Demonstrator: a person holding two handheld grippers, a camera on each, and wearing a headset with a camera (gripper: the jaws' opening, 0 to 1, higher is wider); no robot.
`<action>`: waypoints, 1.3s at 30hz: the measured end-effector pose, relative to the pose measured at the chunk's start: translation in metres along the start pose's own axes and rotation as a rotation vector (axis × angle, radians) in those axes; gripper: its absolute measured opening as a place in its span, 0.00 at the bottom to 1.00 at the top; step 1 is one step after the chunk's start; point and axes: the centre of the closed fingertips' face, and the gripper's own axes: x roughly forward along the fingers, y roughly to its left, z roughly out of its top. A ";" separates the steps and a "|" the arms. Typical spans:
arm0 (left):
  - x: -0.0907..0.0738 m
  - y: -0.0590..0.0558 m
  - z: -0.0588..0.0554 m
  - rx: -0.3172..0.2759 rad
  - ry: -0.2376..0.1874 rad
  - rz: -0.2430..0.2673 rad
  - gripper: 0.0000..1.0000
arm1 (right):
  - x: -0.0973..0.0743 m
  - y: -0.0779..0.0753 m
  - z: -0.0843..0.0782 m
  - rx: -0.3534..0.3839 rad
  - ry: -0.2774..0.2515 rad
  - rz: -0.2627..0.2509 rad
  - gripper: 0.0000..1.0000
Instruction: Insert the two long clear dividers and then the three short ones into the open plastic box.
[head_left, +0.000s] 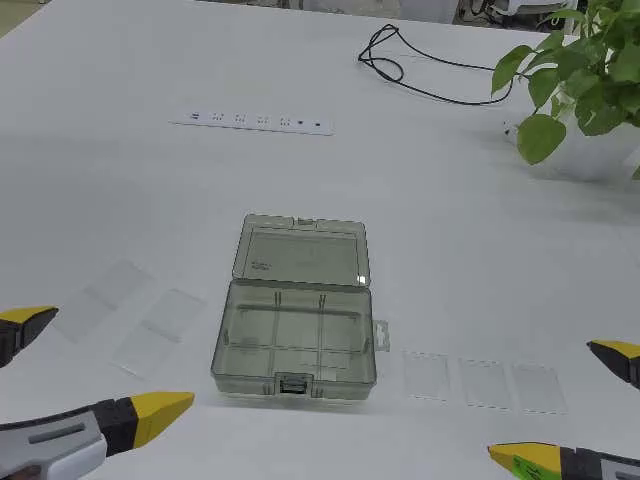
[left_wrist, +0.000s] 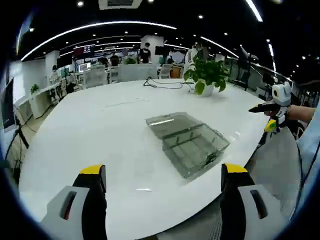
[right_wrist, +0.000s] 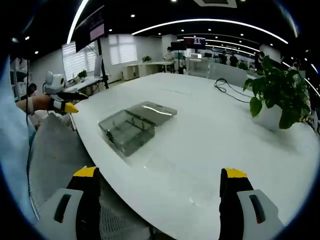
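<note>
- The left claw (head_left: 118, 358) is spread wide and empty, with two long clear flat dividers (head_left: 100, 298) on the white surface (head_left: 420, 200) just ahead of it.
- The right claw (head_left: 545, 400) is released too, with three short clear dividers (head_left: 485, 383) just beside it.
- An open smoky plastic box (head_left: 295, 345) sits between the claws.

I am in an open-plan office: a large white table (head_left: 450, 220) before me, rows of desks (left_wrist: 97, 75) upper left, ceiling light strips (right_wrist: 200, 20) across the top, a potted plant (head_left: 585, 70) upper right.

A broad white counter (head_left: 100, 200) carries a potted plant (head_left: 585, 70), power strip (head_left: 250, 121) and black cable (head_left: 383, 62); curved ceiling lights (right_wrist: 200, 20) glow above blinded windows (right_wrist: 122, 50)
</note>
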 end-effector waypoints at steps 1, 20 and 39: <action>0.000 0.001 -0.001 0.005 0.004 -0.005 0.96 | 0.001 0.002 -0.003 -0.001 0.011 -0.013 1.00; 0.015 0.012 0.015 -0.005 -0.036 0.037 0.96 | 0.022 -0.010 0.011 0.035 -0.042 0.041 1.00; 0.026 0.014 0.008 -0.014 -0.057 0.064 0.94 | 0.046 -0.016 0.016 -0.025 -0.041 0.122 1.00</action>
